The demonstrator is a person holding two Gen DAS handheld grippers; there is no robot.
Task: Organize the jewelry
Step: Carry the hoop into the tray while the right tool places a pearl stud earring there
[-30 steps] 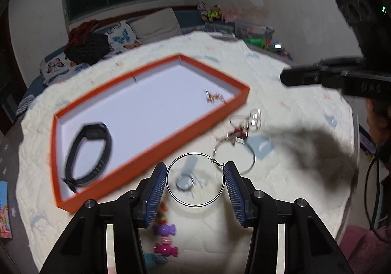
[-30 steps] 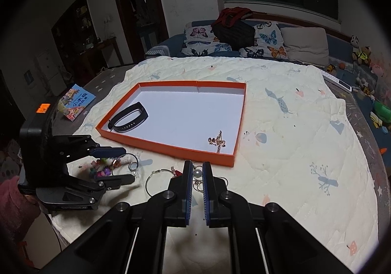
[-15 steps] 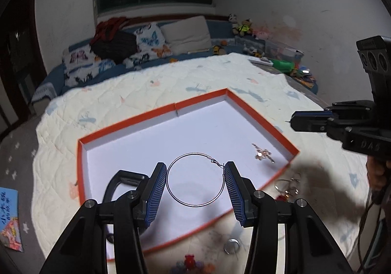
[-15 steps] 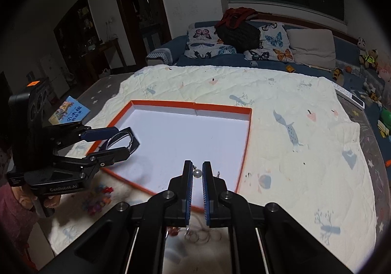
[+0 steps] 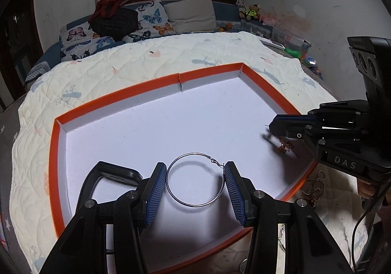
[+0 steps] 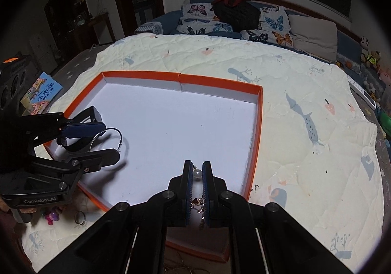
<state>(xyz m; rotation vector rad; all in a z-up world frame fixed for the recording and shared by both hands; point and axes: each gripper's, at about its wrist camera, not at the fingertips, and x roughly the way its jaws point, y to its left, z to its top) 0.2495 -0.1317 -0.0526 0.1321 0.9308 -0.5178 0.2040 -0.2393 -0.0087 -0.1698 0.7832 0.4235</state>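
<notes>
The left tongs (image 5: 195, 182) are hiding part of the black wristband (image 5: 107, 176) lying by the near left corner of the orange tray (image 5: 210, 72), and they are gripping a large hoop earring (image 5: 195, 180) across its width above the tray's white floor. The right tongs (image 6: 197, 173) are pinching a pearl earring (image 6: 197, 173), its shape hard to make out, over the tray's near right corner; a gold chain (image 6: 199, 203) is lying partly hidden beneath them.

1. The left gripper (image 5: 195, 182) points down. Its blue pads (image 5: 156, 191) squeeze a big ring from both sides.
2. The right gripper (image 6: 196, 177) points down too. Its jaws are almost together and pinch a little pearl.
</notes>
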